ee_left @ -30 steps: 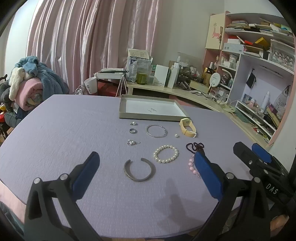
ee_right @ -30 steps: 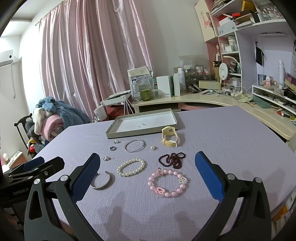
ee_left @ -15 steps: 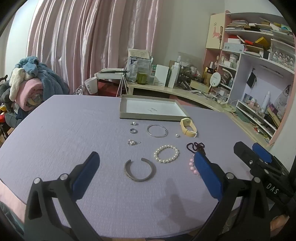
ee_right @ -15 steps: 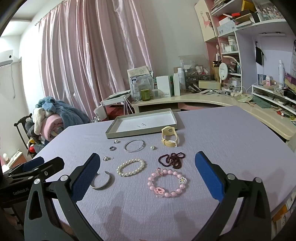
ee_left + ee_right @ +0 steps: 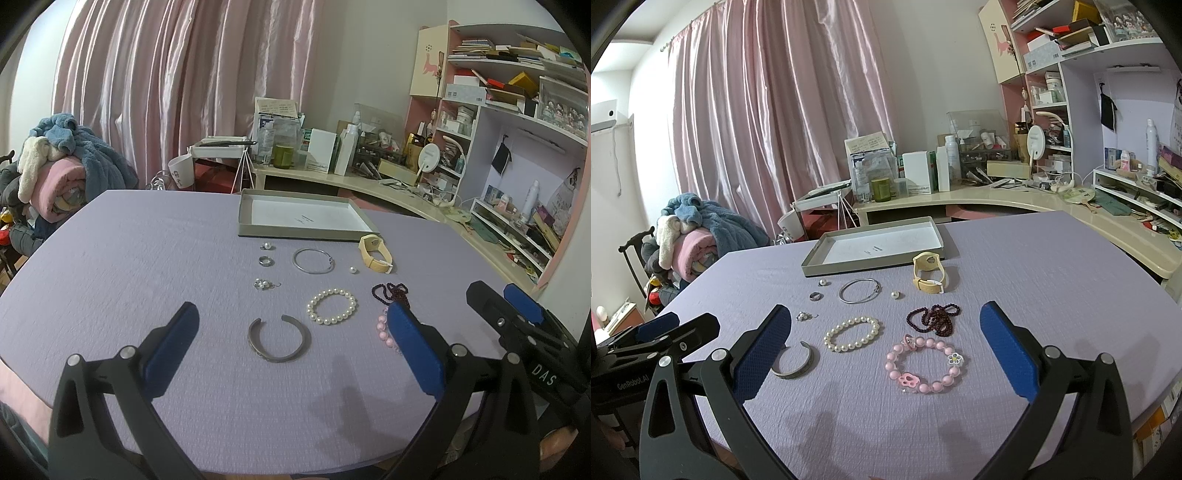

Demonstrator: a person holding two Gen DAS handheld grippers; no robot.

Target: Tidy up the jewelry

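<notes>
Both handheld grippers hovered with jaws spread wide and empty over a lavender-covered table: the left gripper framed an open silver cuff, the right gripper a pink bead bracelet. A pearl bracelet lay at 10 o'clock of the pink one, dark garnet beads at 12. Farther back sat a thin silver bangle, a yellow watch, a ring, an earring cluster and two loose pearls. The shallow grey tray waited at the far end, 12 o'clock of the spread, holding no jewelry
</notes>
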